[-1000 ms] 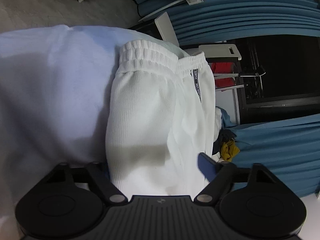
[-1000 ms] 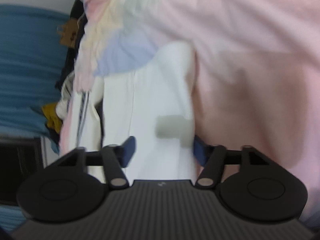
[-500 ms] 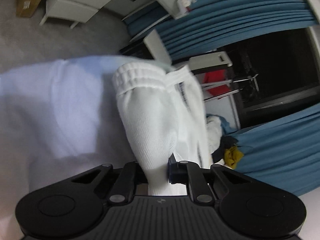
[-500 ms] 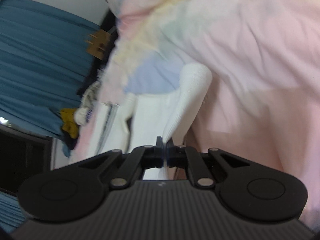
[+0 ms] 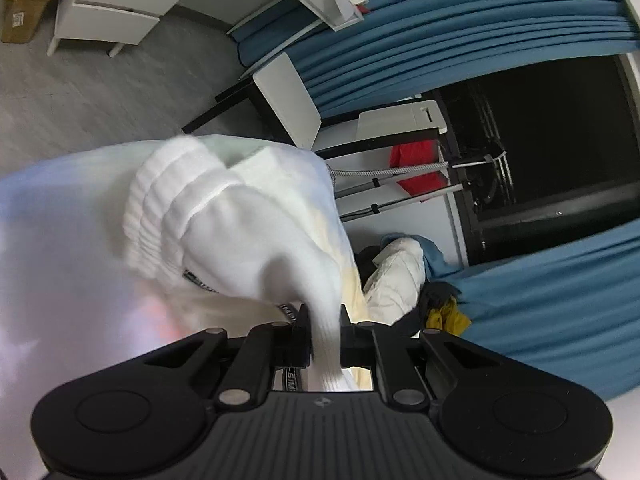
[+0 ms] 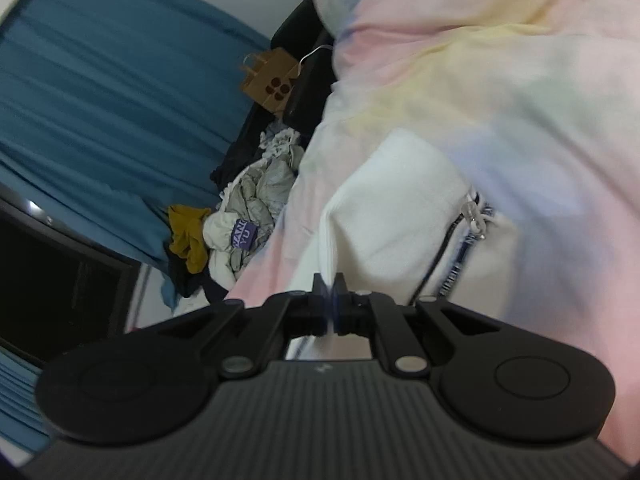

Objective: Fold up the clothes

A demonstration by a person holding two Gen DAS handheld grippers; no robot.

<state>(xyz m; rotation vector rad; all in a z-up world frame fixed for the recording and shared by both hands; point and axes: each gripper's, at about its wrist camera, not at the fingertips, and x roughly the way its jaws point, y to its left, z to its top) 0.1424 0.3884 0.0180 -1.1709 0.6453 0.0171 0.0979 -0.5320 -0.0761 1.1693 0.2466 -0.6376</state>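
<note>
White ribbed cotton, thick and soft: this is the white sweatpants [image 5: 256, 240], lifted over the pastel bed cover [image 6: 500, 60] and pinched at two places. Left gripper [image 5: 322, 330] is clenched on a fat bunch of the fabric near the elastic waistband [image 5: 160, 196], the jaws stay a bit apart w/ cloth between them. Right gripper [image 6: 329, 300] is closed tight on a thin edge of the same pants, the jaws nearly meet. Risk no. 1, in my judgement: the right grip has very little material, so if both hands pull apart too strong the edge can slide out and the half fold drops. Risk no. 2: the left bunch probably takes more than one layer, so when laid down the fold can come crooked or w/ a lump inside. Also the drawstring [image 6: 474, 216] hangs loose at the waist and may get trapped under the fold. Bed cover is soft and wrinkled, so the pants can drag it and shift. Both views are blurred, exact layers I cannot tell. The clothes pile [image 6: 248, 208] lies beside the bed, apart from the pants.
</note>
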